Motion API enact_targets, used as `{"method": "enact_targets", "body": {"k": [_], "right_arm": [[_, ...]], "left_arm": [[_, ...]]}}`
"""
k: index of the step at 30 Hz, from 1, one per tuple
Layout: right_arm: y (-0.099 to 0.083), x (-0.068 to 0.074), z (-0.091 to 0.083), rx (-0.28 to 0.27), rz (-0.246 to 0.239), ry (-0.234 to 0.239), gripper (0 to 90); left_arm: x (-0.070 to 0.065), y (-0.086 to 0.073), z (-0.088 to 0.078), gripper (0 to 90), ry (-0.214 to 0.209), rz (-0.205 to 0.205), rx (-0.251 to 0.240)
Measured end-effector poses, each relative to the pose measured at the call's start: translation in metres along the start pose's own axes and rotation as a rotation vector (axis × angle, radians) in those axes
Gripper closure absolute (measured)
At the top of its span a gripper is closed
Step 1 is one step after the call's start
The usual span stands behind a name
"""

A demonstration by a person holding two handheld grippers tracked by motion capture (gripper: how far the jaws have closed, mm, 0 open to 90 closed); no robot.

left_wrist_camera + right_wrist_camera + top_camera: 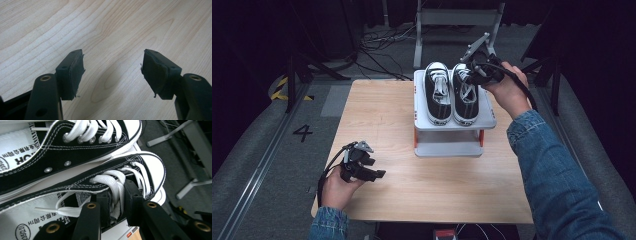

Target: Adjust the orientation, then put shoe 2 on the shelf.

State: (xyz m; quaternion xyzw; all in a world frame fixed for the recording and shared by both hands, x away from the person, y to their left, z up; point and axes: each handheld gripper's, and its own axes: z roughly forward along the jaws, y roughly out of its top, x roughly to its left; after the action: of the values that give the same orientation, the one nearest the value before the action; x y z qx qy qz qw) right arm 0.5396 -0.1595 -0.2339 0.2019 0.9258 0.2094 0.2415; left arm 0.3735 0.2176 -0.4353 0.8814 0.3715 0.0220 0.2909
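at upper right i see my right gripper [117, 202] closed on the white laces [117, 185] of the right black canvas sneaker [465, 92] on the grey two-level rack [489, 120]; at lower left my left gripper [112, 72] is wide open, holding nothing, over the light wooden table [382, 120].

Bright, even overhead light; dark surroundings, soft shadows, slightly blurry frames.

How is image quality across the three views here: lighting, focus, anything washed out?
High view: table evenly lit, surroundings dark, slightly soft. Left gripper view: pads sharp, wood grain crisp, faint sheen top right. Right gripper view: laces and shoe bright but not blown; the near jaws are blurred.
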Motion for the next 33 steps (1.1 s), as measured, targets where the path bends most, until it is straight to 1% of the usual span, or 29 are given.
{"method": "enact_targets", "body": {"k": [2, 3, 5, 8, 9, 12, 13, 14, 16, 18, 19, 20, 21, 22, 23, 25, 26, 27, 30, 32, 33], "right_arm": [[0.002, 0.002, 0.001, -0.002, 0.001, -0.001, 77.5], [0.003, 0.002, 0.0, -0.006, 0.014, 0.003, 77.5], [0.003, 0.003, 0.0, -0.004, 0.031, -0.002, 77.4], [0.003, 0.005, 0.001, 0.003, 0.022, -0.005, 76.7], [0.002, 0.005, 0.001, 0.001, 0.021, -0.011, 76.0], [-0.004, 0.003, 0.0, -0.025, 0.045, 0.006, 68.4], [-0.006, 0.003, -0.003, -0.042, 0.052, 0.011, 64.1], [-0.011, 0.003, -0.012, -0.073, 0.071, -0.006, 56.8], [-0.016, 0.001, -0.023, -0.114, 0.1, 0.009, 53.7], [-0.025, 0.0, -0.037, -0.172, 0.139, 0.036, 52.0], [-0.03, 0.0, -0.043, -0.191, 0.155, 0.05, 51.0], [-0.035, 0.001, -0.048, -0.204, 0.164, 0.058, 50.6], [-0.04, 0.002, -0.052, -0.205, 0.169, 0.052, 49.7], [-0.04, 0.002, -0.052, -0.205, 0.169, 0.052, 49.7], [-0.055, 0.003, -0.059, -0.209, 0.193, 0.048, 48.8], [-0.067, 0.005, -0.063, -0.212, 0.209, 0.053, 48.0], [-0.075, 0.007, -0.065, -0.214, 0.216, 0.054, 47.4], [-0.082, 0.008, -0.067, -0.211, 0.219, 0.052, 47.1], [-0.106, 0.015, -0.071, -0.206, 0.239, 0.052, 46.3], [-0.12, 0.019, -0.073, -0.2, 0.246, 0.049, 45.0], [-0.131, 0.023, -0.074, -0.194, 0.253, 0.041, 43.8]], "left_arm": [[0.0, 0.0, 0.0, 34.5, 0.001, 0.005, -0.002], [-0.001, 0.0, 0.001, 34.5, 0.0, -0.001, -0.002], [-0.001, 0.001, 0.001, 34.5, 0.001, 0.007, 0.008], [-0.001, 0.002, 0.002, 34.5, -0.004, 0.011, 0.007], [-0.001, 0.002, 0.001, 34.5, 0.0, 0.011, 0.007], [-0.001, 0.002, 0.0, 34.5, -0.002, 0.01, 0.001], [-0.001, 0.002, 0.0, 34.5, -0.002, 0.011, 0.0], [-0.001, 0.002, 0.001, 34.5, -0.002, 0.011, 0.0], [-0.001, 0.002, 0.001, 34.5, -0.001, 0.008, 0.003], [-0.002, 0.002, 0.002, 34.5, -0.001, 0.01, -0.002], [-0.002, 0.002, 0.002, 34.5, -0.004, 0.01, 0.004], [-0.002, 0.002, 0.002, 34.5, -0.004, 0.01, 0.004], [-0.003, 0.002, 0.002, 34.5, -0.003, 0.009, 0.011], [-0.003, 0.002, 0.002, 34.4, -0.003, 0.009, 0.011], [-0.003, 0.001, 0.002, 34.5, 0.001, 0.015, 0.012], [-0.003, 0.001, 0.001, 34.5, 0.005, 0.006, 0.001], [-0.003, 0.001, 0.0, 34.5, 0.006, 0.002, -0.003], [-0.003, 0.001, 0.0, 34.5, 0.008, 0.007, -0.003], [-0.002, 0.001, 0.001, 34.5, 0.011, 0.004, 0.01], [-0.003, 0.001, 0.003, 34.4, 0.013, 0.005, 0.009], [-0.003, 0.001, 0.003, 34.4, 0.013, 0.005, 0.009]]}}
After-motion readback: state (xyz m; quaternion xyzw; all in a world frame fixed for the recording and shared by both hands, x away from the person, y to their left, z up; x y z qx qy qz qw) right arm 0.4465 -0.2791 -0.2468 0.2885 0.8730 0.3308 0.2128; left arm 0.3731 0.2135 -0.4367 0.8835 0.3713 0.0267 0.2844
